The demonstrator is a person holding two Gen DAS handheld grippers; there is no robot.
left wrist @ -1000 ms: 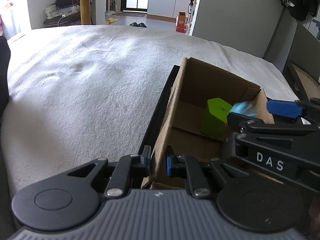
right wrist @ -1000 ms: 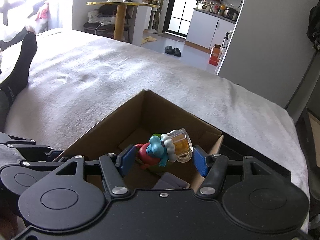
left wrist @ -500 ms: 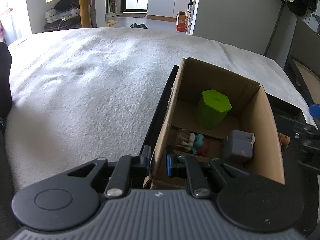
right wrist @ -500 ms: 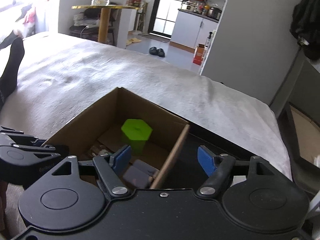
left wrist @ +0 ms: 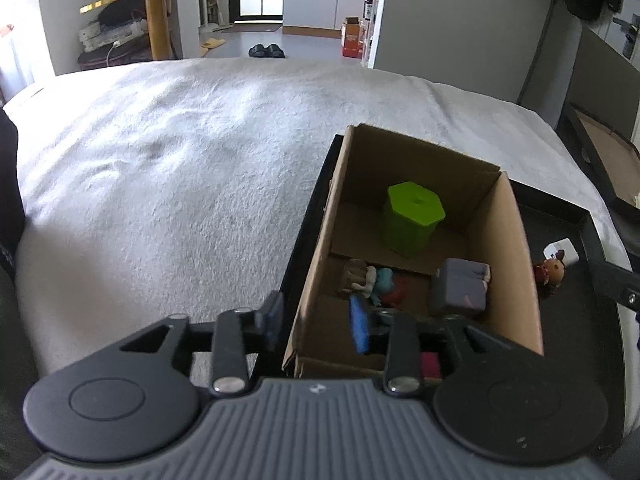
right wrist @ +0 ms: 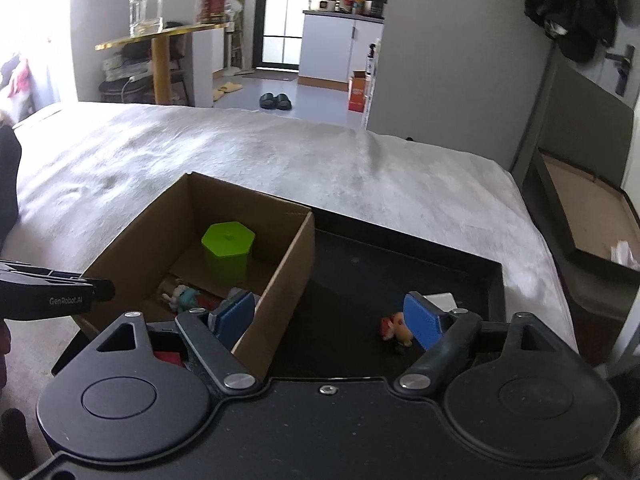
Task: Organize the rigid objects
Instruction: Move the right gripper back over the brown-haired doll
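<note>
An open cardboard box [left wrist: 516,264] [right wrist: 288,276] stands on a black tray [left wrist: 560,220] [right wrist: 372,268]. Inside it are a green hexagonal container [left wrist: 412,220] [right wrist: 228,252], a blue toy figure with a mug [left wrist: 372,280] [right wrist: 182,296] lying down, and a grey-purple block [left wrist: 460,288]. My left gripper [left wrist: 316,324] straddles the box's left wall; its jaws are opening and both pads stand off the cardboard. My right gripper [right wrist: 330,320] is over the box's right wall and the tray, jaws opening, holding nothing. A small red-brown figurine [left wrist: 550,272] [right wrist: 394,330] lies on the tray.
The tray rests on a bed with a pale blanket [left wrist: 180,184]. A white card [left wrist: 562,250] [right wrist: 440,300] lies on the tray by the figurine. A person's dark-socked leg [left wrist: 8,184] is at the left edge. Another dark-framed box [right wrist: 592,216] stands right of the bed.
The right gripper let the blue toy figure drop into the box, then drew back to the right while widening. The left gripper's jaws came apart off the box wall.
</note>
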